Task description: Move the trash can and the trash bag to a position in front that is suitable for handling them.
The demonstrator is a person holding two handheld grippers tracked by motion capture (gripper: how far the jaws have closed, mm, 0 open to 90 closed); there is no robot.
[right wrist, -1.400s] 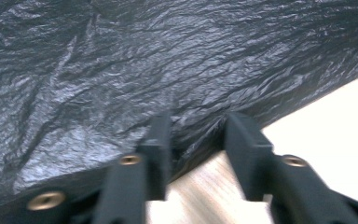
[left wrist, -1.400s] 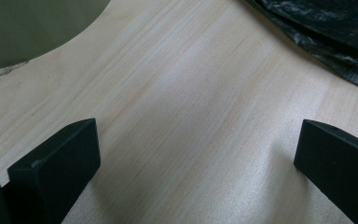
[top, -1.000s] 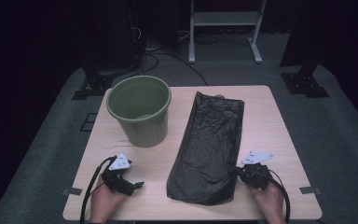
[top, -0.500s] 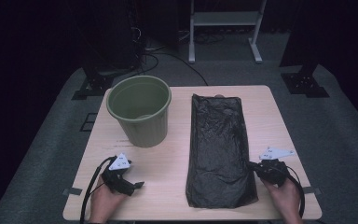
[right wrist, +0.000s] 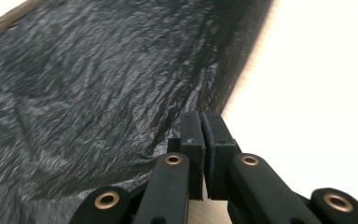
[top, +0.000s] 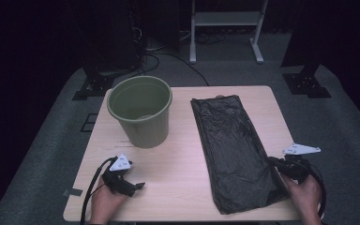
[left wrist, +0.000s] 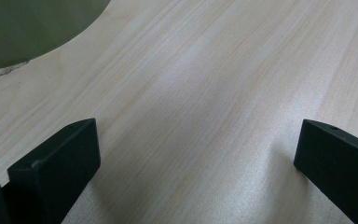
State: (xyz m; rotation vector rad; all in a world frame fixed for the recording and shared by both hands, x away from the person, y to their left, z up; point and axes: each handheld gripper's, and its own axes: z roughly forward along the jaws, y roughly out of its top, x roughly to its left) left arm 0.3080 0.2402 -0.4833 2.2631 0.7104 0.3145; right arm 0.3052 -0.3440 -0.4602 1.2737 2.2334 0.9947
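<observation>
A black plastic bag lies flat along the right half of the wooden table, its crinkled surface close up in the right gripper view. My right gripper is at the bag's near right edge, jaws pressed together with the bag's edge pinched between them. A green bucket stands upright and empty at the back left. My left gripper rests near the front left edge, open over bare wood, with the bucket's wall ahead to its left.
Dark floor surrounds the table. A white frame stands behind it, with cables and black stand feet on the floor. Bare wood lies between the bucket and the bag.
My right gripper has moved right along the front edge, dragging the bag's near end with it; the bag now lies straighter and further right. The left gripper has stayed still.
</observation>
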